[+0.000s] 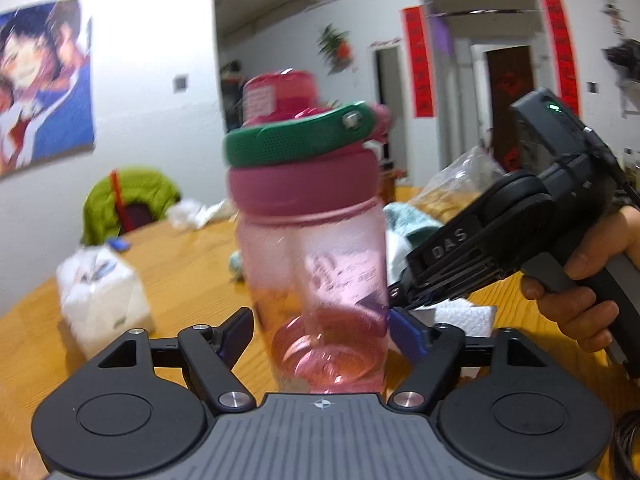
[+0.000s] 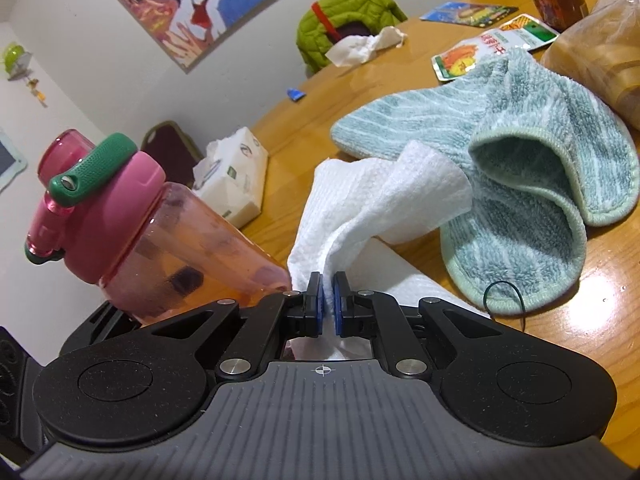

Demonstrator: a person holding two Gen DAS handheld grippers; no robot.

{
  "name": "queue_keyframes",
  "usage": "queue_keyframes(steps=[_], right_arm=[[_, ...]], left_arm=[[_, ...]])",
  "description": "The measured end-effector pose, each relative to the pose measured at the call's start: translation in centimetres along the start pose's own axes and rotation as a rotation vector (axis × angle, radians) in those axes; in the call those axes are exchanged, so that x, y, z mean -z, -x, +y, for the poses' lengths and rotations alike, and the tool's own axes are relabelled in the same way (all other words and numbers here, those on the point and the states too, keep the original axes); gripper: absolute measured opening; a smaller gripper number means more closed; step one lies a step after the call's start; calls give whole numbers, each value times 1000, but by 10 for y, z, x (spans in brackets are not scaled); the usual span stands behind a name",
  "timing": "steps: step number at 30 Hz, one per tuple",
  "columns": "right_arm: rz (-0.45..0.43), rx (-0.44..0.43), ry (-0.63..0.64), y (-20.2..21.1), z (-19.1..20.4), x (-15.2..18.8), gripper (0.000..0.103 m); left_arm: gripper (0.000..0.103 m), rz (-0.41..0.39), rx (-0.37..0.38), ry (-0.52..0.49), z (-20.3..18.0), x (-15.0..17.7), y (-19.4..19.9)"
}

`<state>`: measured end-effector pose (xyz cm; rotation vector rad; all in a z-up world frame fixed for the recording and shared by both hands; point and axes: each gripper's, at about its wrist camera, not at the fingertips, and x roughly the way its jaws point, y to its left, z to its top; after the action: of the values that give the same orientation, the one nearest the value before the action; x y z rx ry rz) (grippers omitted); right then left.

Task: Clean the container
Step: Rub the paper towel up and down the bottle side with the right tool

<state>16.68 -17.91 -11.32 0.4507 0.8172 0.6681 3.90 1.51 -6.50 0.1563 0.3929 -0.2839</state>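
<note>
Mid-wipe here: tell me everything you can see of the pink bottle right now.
The pink bottle is translucent plastic with printed markings, an opaque darker-pink screw lid, a clear pink flip cap and a green carry loop. It looks empty and is closed. The left gripper clamps its lower body between blue pads. In the right wrist view it leans tilted above the wooden table. The paper towel, pinched in the right gripper, sits right by its base; contact is unclear.
</note>
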Motion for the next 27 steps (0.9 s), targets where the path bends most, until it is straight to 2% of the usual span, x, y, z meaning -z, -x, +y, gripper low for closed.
queue_keyframes(steps=[4, 8, 12, 13, 16, 19, 21, 22, 24, 27], right_arm=[[-21, -10, -9, 3, -2, -1, 10], [-98, -37, -31, 12, -5, -4, 10], [-169, -116, -98, 16, -13, -7, 10], [-173, -142, -115, 15, -14, -7, 10], [-159, -233, -154, 12, -16, -8, 10], [-150, -228, -142, 13, -12, -8, 10], [-104, -218, -139, 15, -12, -9, 10], [-74, -212, -137, 16, -13, -10, 10], [-27, -206, -119, 20, -11, -11, 10], [-67, -177, -27, 35, 4, -11, 10]], left_arm=[[83, 34, -59, -16, -8, -3, 13], [82, 26, -33, -66, -19, -2, 22], [77, 13, 3, -117, -29, 0, 29], [80, -1, 13, -129, -33, 2, 30], [78, -30, -4, -137, -34, 4, 27], [78, -45, -16, -125, -29, 3, 22], [77, -44, -25, -111, -20, -1, 13], [74, -44, -30, -113, -15, -3, 8], [80, -34, -19, -91, -2, -5, -2], [80, -11, -33, -45, 2, -6, 0]])
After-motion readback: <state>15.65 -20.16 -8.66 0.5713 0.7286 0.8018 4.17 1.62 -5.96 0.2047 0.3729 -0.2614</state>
